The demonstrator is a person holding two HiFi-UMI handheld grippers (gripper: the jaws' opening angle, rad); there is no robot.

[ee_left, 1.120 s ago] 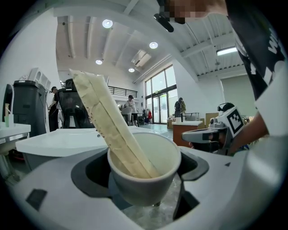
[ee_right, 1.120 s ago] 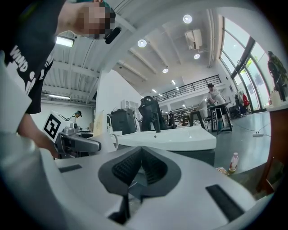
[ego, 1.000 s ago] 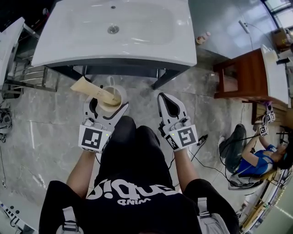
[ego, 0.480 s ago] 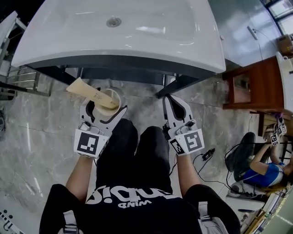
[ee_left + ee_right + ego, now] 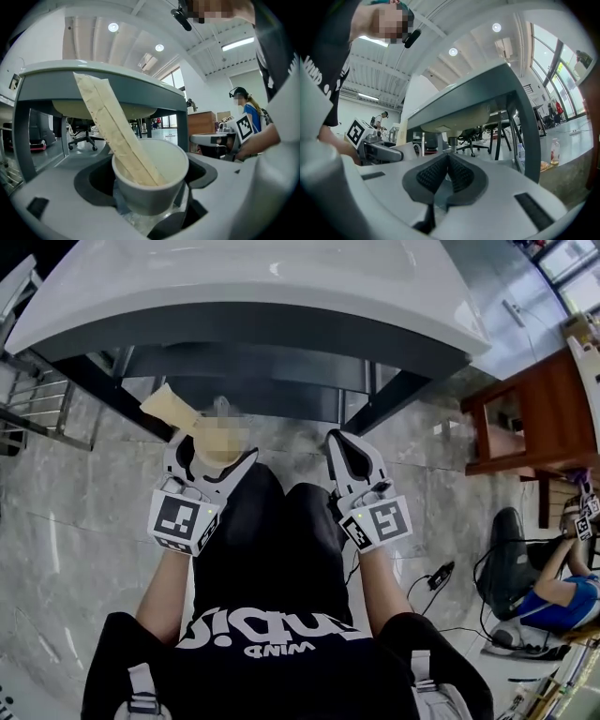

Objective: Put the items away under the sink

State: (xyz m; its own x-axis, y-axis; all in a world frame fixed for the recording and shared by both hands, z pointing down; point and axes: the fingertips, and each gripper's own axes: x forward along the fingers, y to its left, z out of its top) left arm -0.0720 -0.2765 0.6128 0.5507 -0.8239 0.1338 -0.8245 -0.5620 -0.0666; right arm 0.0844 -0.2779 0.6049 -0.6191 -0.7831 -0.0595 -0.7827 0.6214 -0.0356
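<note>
The left gripper (image 5: pixel 215 454) clenched the cup (image 5: pixel 150 180) just before the sink (image 5: pixel 281 282), the right gripper (image 5: pixel 343 442) pinched shut, empty — the long tube (image 5: pixel 112 124) leaning out could snag the rim and tip out.

The cup (image 5: pixel 151 174) is white, and the tube (image 5: pixel 108 123) in it is pale cream with a finely dotted edge. The left gripper (image 5: pixel 214 454) and right gripper (image 5: pixel 341 444) are light grey, each with black-and-white square markers (image 5: pixel 183 519). The right one's pads (image 5: pixel 427 176) are black and ribbed. The sink (image 5: pixel 281 277) is white over a dark grey frame (image 5: pixel 281 334). The floor (image 5: pixel 66 512) is grey veined marble. The cabinet (image 5: pixel 525 418) is reddish brown.
</note>
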